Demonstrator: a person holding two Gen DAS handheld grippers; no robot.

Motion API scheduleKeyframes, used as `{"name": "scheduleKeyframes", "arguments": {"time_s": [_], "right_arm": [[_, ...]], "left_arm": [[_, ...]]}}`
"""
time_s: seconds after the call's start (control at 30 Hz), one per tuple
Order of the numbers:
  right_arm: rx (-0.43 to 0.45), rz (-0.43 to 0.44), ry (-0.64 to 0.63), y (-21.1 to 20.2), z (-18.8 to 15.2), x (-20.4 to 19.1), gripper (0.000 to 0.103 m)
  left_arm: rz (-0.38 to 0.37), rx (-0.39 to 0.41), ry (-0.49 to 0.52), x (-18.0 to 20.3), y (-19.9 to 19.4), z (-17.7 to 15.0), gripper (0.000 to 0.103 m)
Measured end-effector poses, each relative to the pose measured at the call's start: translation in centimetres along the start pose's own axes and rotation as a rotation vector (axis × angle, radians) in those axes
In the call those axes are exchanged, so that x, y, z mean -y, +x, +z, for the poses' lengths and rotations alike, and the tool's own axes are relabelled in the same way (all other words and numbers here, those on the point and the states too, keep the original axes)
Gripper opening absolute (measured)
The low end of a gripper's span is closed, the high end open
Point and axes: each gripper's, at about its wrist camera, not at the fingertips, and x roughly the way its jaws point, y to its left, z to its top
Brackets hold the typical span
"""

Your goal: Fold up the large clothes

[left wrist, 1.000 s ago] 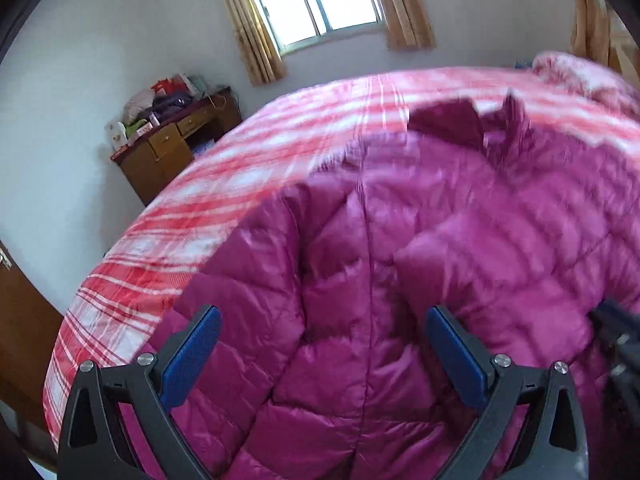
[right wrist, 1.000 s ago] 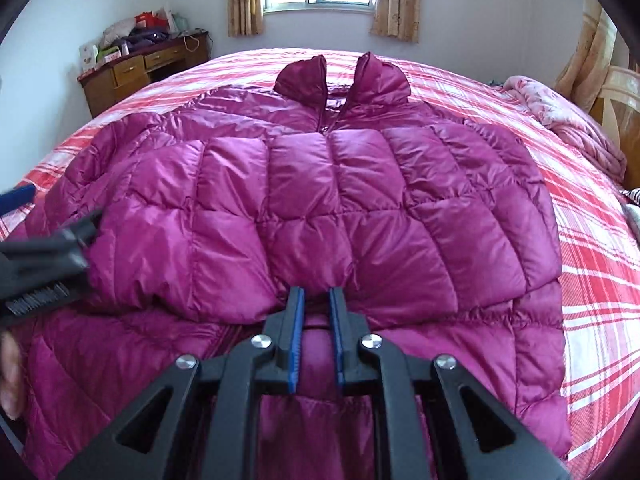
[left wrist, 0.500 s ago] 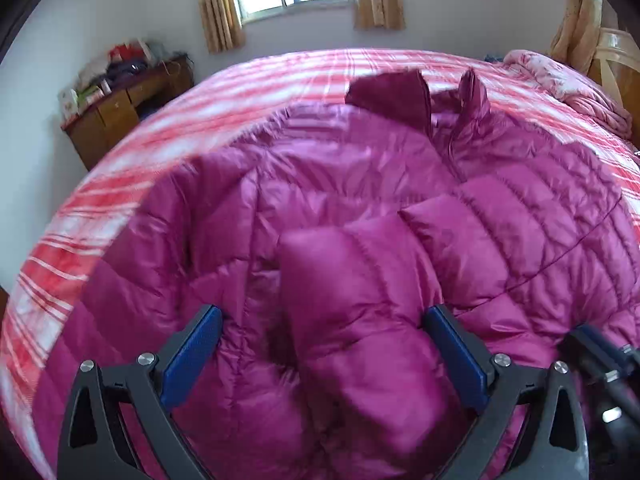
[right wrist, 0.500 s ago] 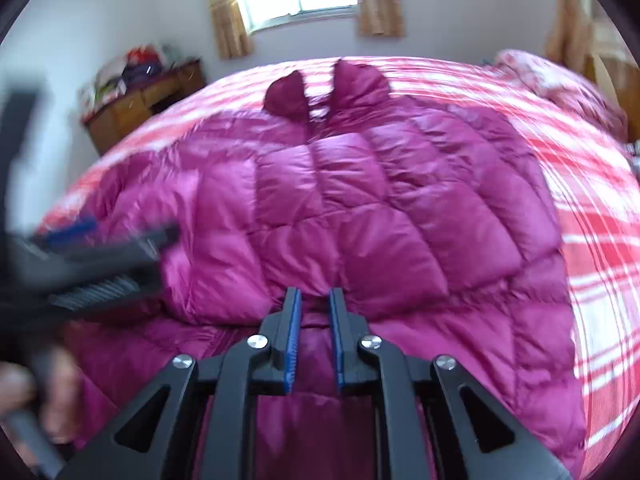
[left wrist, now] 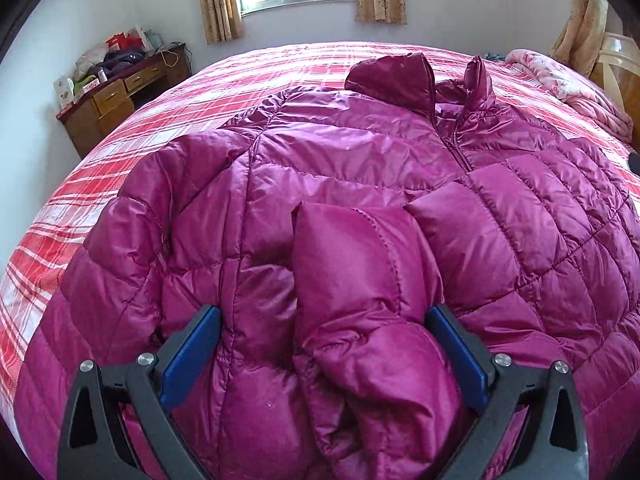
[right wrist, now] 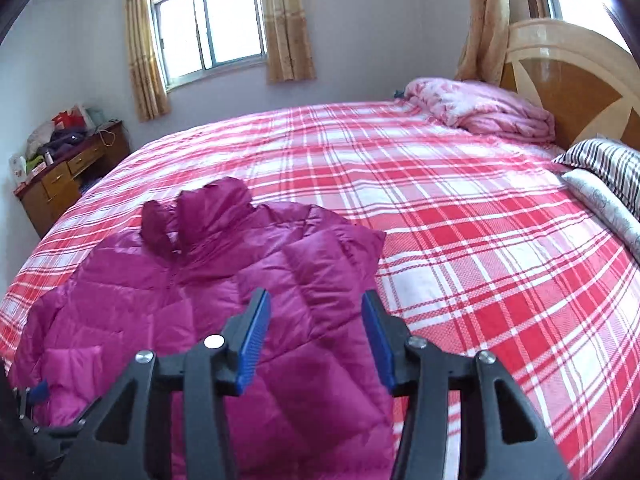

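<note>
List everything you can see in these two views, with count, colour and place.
quilted magenta down jacket: one, magenta, spread on the bed, sleeves folded across the front
red-and-white plaid bedspread: one, covering the bed
pink floral quilt: one, bundled by the headboard
striped pillow: one, black and white, right edge
wooden desk: one, brown, cluttered, left wall
window: one, tan curtains
left hand-held gripper: black, blue pads, open around a sleeve
right hand-held gripper: jaws opening, nothing gripped
</note>
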Motion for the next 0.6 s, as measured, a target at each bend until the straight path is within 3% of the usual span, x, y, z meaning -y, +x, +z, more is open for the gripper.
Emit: {"name": "scheduleKeyframes", "arguments": {"time_s": [0.37,0.6], "right_arm": [[-0.143,0.018,-0.018,4.6,-3.0,1.5,0.051],[-0.146,-0.027,-0.061,3.5,-2.9,0.7,0.053]], "left_arm": [[0.001,0.004,-0.005,-0.4,-0.3,-0.4,0.102],[-0.033,-0.009,-0.045,-1.1,0.0,-0.3,0.102]]}}
